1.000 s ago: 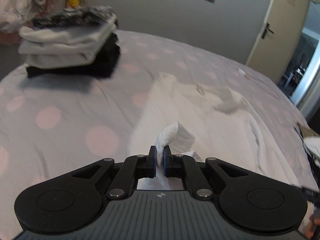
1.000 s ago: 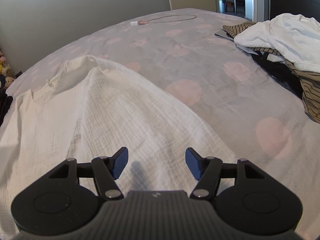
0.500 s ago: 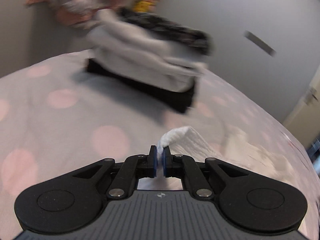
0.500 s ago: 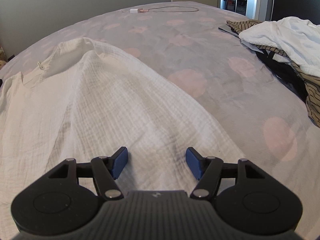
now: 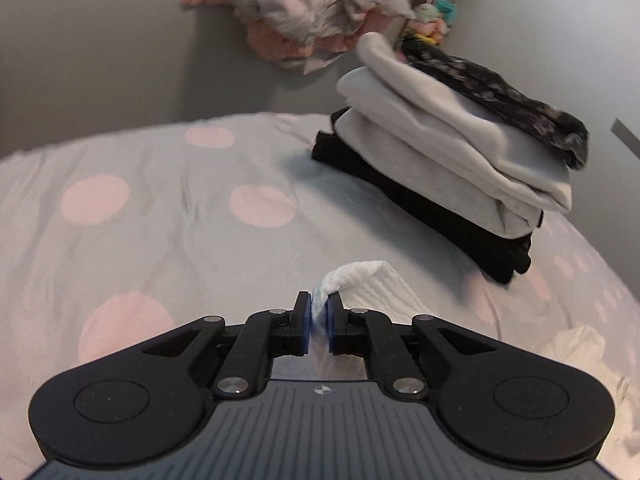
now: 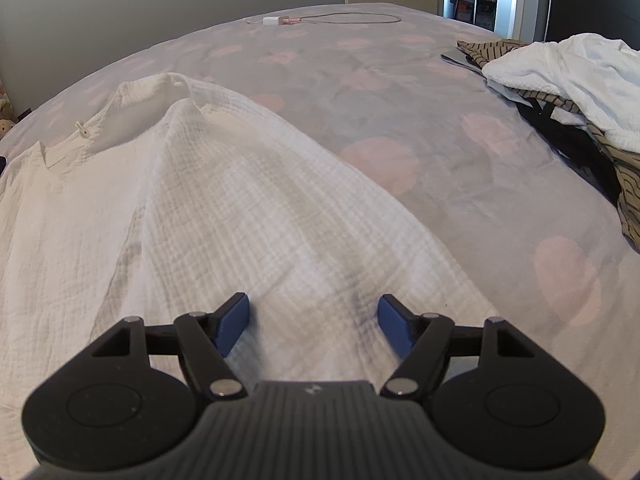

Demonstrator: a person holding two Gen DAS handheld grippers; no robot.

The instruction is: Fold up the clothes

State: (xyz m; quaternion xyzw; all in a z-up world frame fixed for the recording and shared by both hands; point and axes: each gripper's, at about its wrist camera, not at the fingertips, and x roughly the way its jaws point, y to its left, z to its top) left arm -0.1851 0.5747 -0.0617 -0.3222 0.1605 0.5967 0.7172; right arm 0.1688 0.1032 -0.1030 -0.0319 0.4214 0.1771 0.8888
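Still pinched — white garment (image 5: 362, 276), left tongs (image 5: 319, 314)

Left gripper (image 5: 319, 312): we see its jaws opening — narrow gap, white cloth (image 5: 362, 280) between the pads, perhaps still touching.
Right gripper (image 6: 313, 316): jaws opening — wide apart, we see nothing gripped.

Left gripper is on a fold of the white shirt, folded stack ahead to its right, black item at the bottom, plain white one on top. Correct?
Not quite. In the left wrist view the top of the stack is a dark patterned item, not plain white; the grey ones lie under it, black at the bottom. The rest holds: the left gripper has a fold of the white shirt between its jaws, which are opening.
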